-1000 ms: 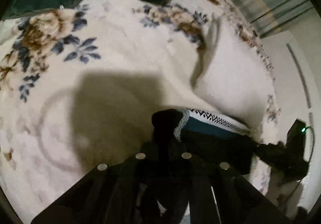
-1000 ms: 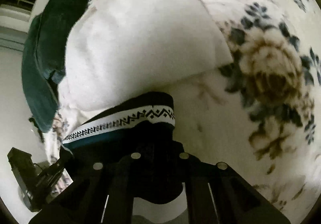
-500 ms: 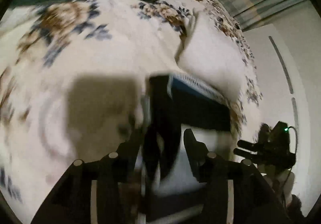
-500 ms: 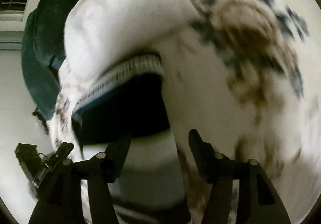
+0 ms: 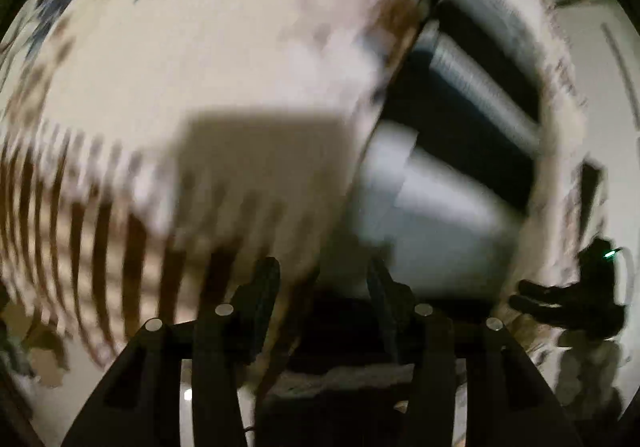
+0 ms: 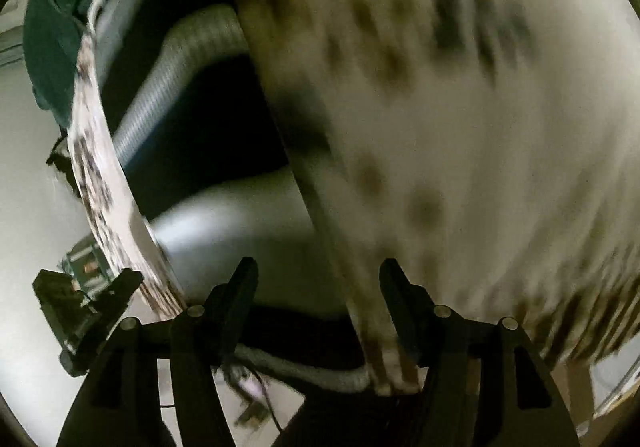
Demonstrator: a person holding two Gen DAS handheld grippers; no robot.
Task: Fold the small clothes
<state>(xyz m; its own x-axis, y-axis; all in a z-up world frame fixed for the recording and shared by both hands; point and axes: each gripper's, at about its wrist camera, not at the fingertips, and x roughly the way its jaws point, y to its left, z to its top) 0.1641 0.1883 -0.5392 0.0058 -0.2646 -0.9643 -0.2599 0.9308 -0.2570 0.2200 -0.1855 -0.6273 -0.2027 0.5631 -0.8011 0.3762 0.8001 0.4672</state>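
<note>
Left gripper (image 5: 322, 283): fingers stood apart, nothing between the pads – only smeared blanket and garment showed past the gap.
Right gripper (image 6: 318, 279): fingers stood apart, pads free; the blurred edge of the blanket ran through the gap from this view, and I could not tell whether it touched either finger.
Garment (image 5: 472, 119): it lay spread on the blanket beyond the tips of both grippers – dark fabric crossed by pale ribbed bands, with a light panel at the near end. In the right wrist view it (image 6: 192, 95) sat up and left of the fingers.
Blanket (image 5: 224, 59): cream with brown and blue flowers, heavily blurred; a square shadow fell on it just past the left fingers.
Green cloth (image 6: 52, 27): a dark green heap at the far left, beyond the garment.
Writing: no label or lettering could be read; both views were too smeared.
</note>
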